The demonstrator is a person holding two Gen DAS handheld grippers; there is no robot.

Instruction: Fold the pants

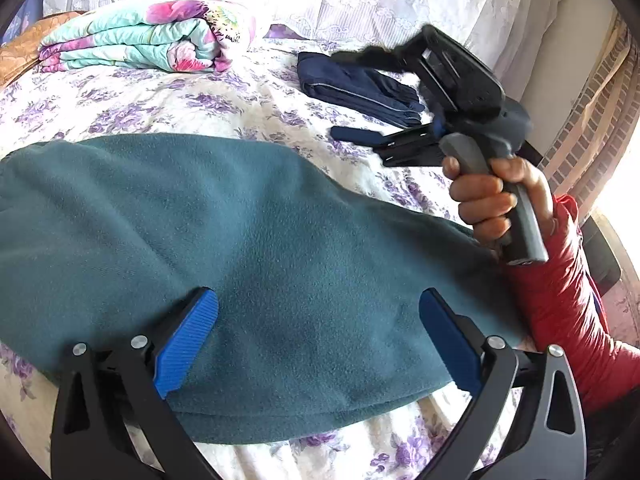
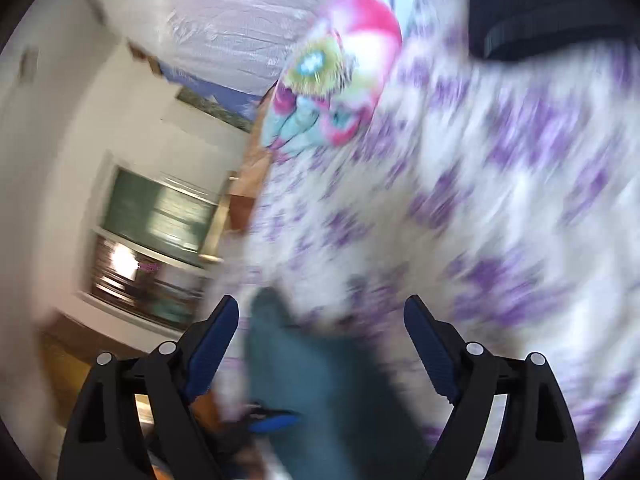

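Lying across the floral bedsheet (image 1: 168, 100), the teal fleece pants (image 1: 256, 248) stretch from the near left toward the person's red sleeve (image 1: 568, 292) on the right, and that left-to-right line reads as their long axis; which end is waistband and which is cuffs I cannot tell. The cloth looks thick, soft and light: likely to drape and sag when lifted, not slip, and safe to pinch hard. A hem or corner at either end seems the best hold, taking both layers together.

The left gripper (image 1: 316, 340) hovers over the near edge of the pants, jaws spread wide, pads not pressing anything. The right gripper (image 2: 320, 344), beyond the pants' right end, is also wide apart and carries nothing, though that view is blurred. Farther back from the pants lie folded navy pants (image 1: 352, 84) and a rolled flowered quilt (image 1: 136, 40).
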